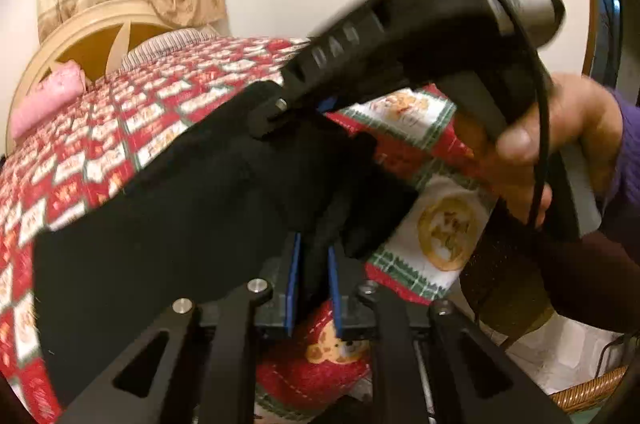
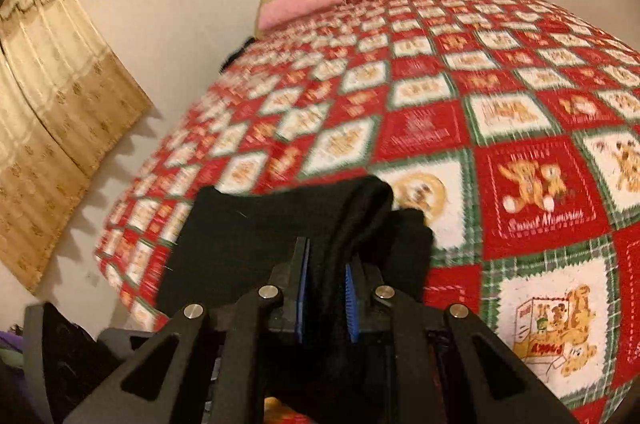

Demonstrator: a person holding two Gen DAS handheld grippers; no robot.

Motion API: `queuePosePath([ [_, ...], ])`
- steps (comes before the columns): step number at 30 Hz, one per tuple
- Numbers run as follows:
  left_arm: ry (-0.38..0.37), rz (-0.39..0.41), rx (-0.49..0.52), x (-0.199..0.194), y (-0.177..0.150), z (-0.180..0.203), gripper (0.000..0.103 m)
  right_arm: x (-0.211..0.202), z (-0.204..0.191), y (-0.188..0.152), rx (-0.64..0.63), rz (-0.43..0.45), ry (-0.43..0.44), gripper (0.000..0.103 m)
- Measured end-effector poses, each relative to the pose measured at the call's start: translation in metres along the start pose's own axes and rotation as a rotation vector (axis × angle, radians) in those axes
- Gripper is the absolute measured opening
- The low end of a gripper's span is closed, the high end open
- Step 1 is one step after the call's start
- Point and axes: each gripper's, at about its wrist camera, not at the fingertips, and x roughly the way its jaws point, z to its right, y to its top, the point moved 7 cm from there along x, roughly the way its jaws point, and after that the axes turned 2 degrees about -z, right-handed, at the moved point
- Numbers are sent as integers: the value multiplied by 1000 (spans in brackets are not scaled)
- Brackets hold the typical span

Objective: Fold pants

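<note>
Here, black pants (image 2: 256, 236) clenched in both claws (left (image 1: 314, 256), right (image 2: 326, 272)) over a teddy-bear quilt (image 2: 460, 95).

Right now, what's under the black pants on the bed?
Under the black pants lies the red, white and green teddy-bear quilt, showing all around them. Whatever is beneath the cloth itself is covered. Both the left gripper and right gripper pinch the fabric.

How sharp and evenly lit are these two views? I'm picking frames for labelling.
Left wrist: the other black handheld gripper is motion-smeared; black fabric pants show no texture. Right wrist: the red-and-white checked quilt blurs toward the far end; fisheye bends the bed; warm indoor light.
</note>
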Motion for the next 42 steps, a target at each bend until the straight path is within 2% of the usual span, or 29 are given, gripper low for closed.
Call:
queuePosePath([
  [1, -1, 8, 6, -1, 0, 2, 21, 3, 4, -3, -3, 15, -10, 16],
  [3, -20, 0, 20, -5, -2, 4, 39, 0, 8, -7, 4, 61, 12, 17],
  [4, -41, -9, 25, -13, -5, 5, 53, -2, 9, -7, 15, 72, 16, 18],
  [5, -39, -15, 11, -21, -6, 5, 60, -4, 10, -8, 23, 81, 14, 24],
  [7, -53, 0, 21, -38, -4, 6, 62, -10, 10, -10, 24, 83, 4, 27],
  [9, -25, 30, 21, -56, -4, 2, 74, -23, 9, -9, 39, 107, -25, 31],
  [10, -1, 53, 1, -71, -2, -10, 86, -33, 11, -8, 48, 138, -59, 34],
  [11, 11, 70, -25, -80, -3, -21, 93, -46, 11, -7, 54, 185, -102, 35],
  [13, 36, 92, -102, -98, -7, -50, 94, -73, 10, -4, 52, 276, -206, 35],
  [14, 50, 93, -132, -101, -9, -64, 94, -84, 5, -4, 40, 309, -239, 35],
  [15, 90, 91, -168, -107, -13, -79, 94, -90, -2, -5, 22, 329, -235, 35],
  [17, 185, 76, -199, -108, -23, -101, 94, -90, -29, -13, -29, 314, -175, 35],
  [21, 306, 16, -257, -91, -45, -136, 94, -61, -67, -30, -146, 237, -180, 35],
  [24, 295, -38, -338, -77, -66, -144, 94, -35, -75, -45, -183, 171, -185, 35],
  [27, 267, -107, -374, -62, -86, -142, 94, -18, -59, -64, -192, 90, -278, 33],
  [30, 213, -139, -419, -57, -104, -131, 94, -28, -49, -74, -132, 102, -243, 32],
  [34, 251, -137, -359, -63, -105, -117, 94, -32, -46, -79, -115, 97, -243, 31],
  [39, 261, -158, -367, -66, -104, -120, 94, -37, -54, -76, -137, 75, -256, 31],
  [42, 287, -170, -351, -66, -104, -118, 94, -51, -61, -57, -103, 143, -189, 31],
])
